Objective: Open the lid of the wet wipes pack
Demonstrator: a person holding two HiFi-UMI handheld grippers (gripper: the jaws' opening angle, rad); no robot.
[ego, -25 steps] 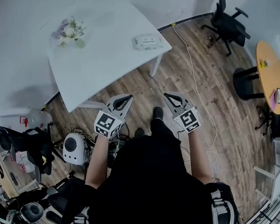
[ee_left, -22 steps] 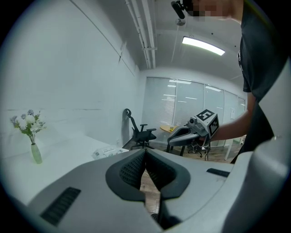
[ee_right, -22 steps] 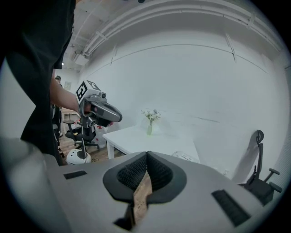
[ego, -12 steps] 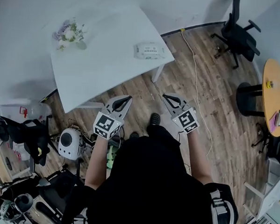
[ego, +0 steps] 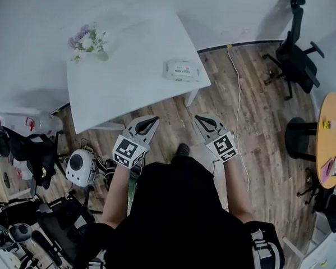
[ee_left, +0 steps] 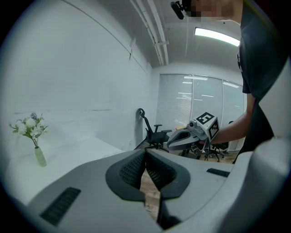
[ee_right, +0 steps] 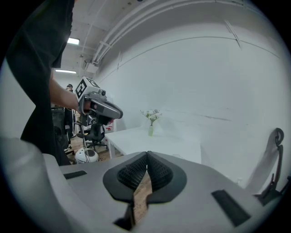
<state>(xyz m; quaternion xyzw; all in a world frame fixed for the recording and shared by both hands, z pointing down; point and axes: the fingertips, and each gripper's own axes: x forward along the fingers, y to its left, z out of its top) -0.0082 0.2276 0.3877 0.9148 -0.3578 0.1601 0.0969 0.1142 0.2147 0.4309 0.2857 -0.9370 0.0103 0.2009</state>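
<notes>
Wet wipes pack (ego: 182, 70): flat on the white table (ego: 120, 89), near its right edge, ahead of both your grippers and well apart from them.
Left gripper (ego: 150, 121): your jaws are pressed together, empty, over the floor (ego: 252, 135).
Right gripper (ego: 202, 120): likewise clenched, holding nothing.

Head view looks steeply down from above the person, well away from the white surface (ego: 120, 72) at upper left. Each gripper view sits low, close behind its own fingers (ee_left: 129, 170), facing along them. The left one catches the right gripper (ee_left: 170, 145) at centre right, the right one the left gripper (ee_right: 120, 113) at upper left. All three share the flower vase (ego: 86, 42) (ee_left: 35, 141) (ee_right: 151, 119).
</notes>
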